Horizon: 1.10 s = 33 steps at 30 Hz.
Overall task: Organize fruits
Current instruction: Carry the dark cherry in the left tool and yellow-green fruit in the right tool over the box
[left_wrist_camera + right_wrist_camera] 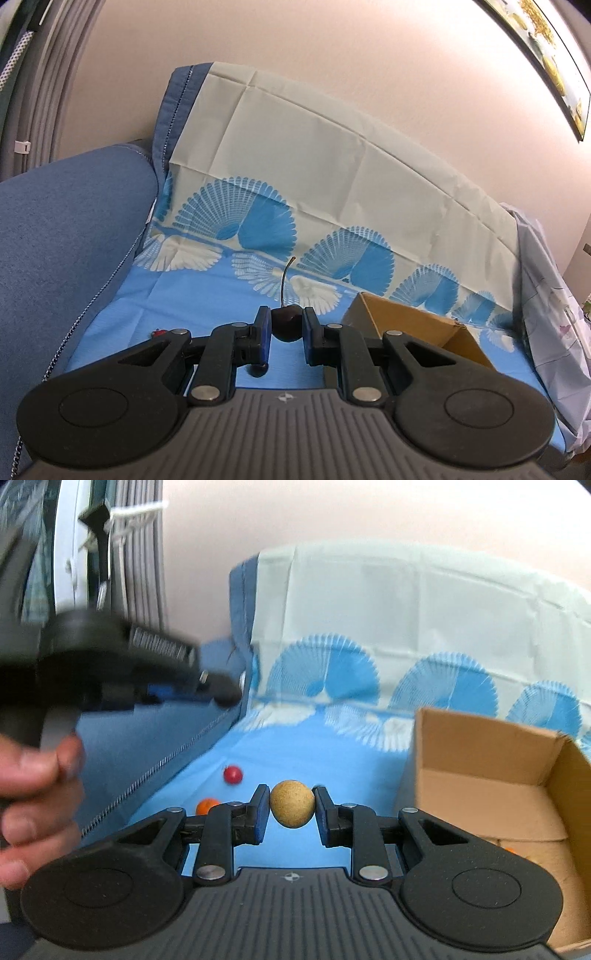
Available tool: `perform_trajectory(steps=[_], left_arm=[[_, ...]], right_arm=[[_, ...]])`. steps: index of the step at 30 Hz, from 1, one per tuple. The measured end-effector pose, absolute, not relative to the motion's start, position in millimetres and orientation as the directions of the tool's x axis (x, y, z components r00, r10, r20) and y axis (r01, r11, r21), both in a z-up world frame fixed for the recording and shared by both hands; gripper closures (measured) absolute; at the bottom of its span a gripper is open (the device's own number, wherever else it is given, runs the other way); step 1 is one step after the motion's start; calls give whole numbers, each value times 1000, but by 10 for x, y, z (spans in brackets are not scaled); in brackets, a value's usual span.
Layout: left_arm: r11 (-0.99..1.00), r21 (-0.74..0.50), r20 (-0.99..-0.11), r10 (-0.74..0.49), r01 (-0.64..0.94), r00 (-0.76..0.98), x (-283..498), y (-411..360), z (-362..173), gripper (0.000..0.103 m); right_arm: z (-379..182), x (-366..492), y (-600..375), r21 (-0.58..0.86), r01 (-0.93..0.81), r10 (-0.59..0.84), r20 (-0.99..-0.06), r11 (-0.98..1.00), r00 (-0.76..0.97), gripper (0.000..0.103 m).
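My left gripper (286, 325) is shut on a dark cherry (285, 326) with a long stem, held above the blue patterned cloth (192, 306). My right gripper (291, 808) is shut on a tan round fruit (291, 803), held above the cloth just left of an open cardboard box (491, 797). The box also shows in the left wrist view (402, 321), ahead to the right. A red fruit (232, 774) and an orange fruit (207, 805) lie on the cloth to the left. The left gripper, blurred, shows in the right wrist view (221, 686) at upper left.
A blue cushion (66, 236) rises on the left. The cloth drapes up a backrest (314, 147) against the wall. A small red object (159, 333) lies by the left gripper's left finger. Something orange (511, 850) lies inside the box. A pale cloth (550, 302) hangs at right.
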<state>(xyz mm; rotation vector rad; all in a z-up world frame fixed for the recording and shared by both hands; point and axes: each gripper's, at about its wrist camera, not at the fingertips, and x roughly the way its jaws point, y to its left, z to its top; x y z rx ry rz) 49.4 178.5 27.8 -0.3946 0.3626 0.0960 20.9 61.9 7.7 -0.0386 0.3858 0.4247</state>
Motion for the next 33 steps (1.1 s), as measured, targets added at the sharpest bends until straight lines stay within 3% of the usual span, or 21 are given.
perform_trajectory(steps=[15,20,25,29,33], left_arm=[[963,-257,-389,-28,-79,921,759,1404,103,84],[977,-210,-392,-60,-25,918,853,1221,27,90],[990,-141,-415,-69,11,907,973,1055,-69,90],[968,-248,-485,-86,-43,871,1135,1297,-164,90],[910,-397,-643,-180,-122,744,1384,1559,-439,86]], right_arm=[[540,341,-550,-43,-293,277,-214,955,937,76],[372,524,-916,25,-174,175,-250,984,952,76],[263,591,-961,-7,-148,140,-277,989,951,76],[211,660,-992,-13,-139,129,-302,990,944,76],[188,708,-1083,10,-109,107,-318,994,942,76]])
